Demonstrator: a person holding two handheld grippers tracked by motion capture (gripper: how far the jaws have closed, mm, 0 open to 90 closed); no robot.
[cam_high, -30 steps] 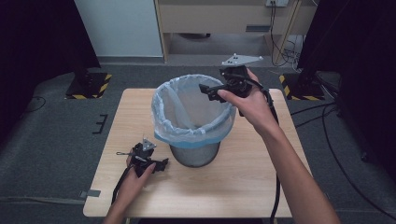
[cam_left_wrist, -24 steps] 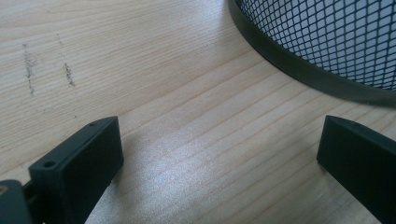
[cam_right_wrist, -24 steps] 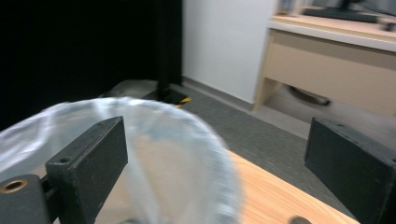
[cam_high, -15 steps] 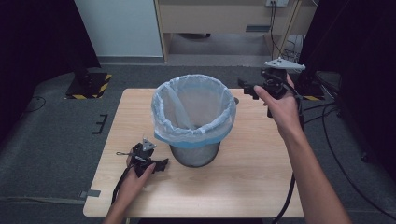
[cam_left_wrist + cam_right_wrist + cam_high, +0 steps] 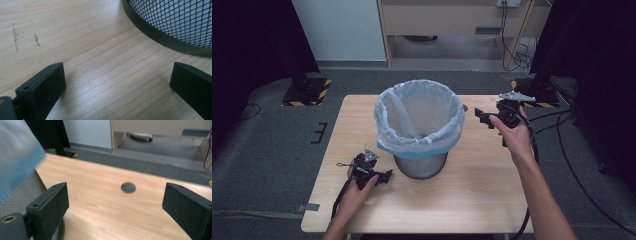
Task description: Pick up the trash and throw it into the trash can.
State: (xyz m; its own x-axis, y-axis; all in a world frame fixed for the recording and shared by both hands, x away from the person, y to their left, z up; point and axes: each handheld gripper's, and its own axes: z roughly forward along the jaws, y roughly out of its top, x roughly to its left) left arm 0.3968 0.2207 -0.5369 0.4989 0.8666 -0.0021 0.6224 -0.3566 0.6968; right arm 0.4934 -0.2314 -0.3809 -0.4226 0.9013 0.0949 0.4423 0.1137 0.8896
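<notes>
A grey carpeted room with a pale cabinet at the back is framing a wooden table (image 5: 472,200), and at its middle a mesh bin (image 5: 419,162) is standing upright, lined with a blue bag (image 5: 419,117) whose edge is folding down over the rim all the way round. The left gripper (image 5: 384,176) is resting low on the table just beside the bin's base, its 2 jaws spread wide with nothing but bare wood between them. The right gripper (image 5: 478,117) is hanging off to the bin's right, near the rim but apart from it, jaws likewise gaping and pinching nothing; in the right gripper view the bag's hem is sliding past at the left and a round hole (image 5: 128,187) in the table is showing ahead. By the look of it the lining is sitting in place and the hands are standing off the bin, so the bagging step seems about finished. If any tidying is coming, it is calling for the right gripper to close back in on the rim and nip the loose hem.
</notes>
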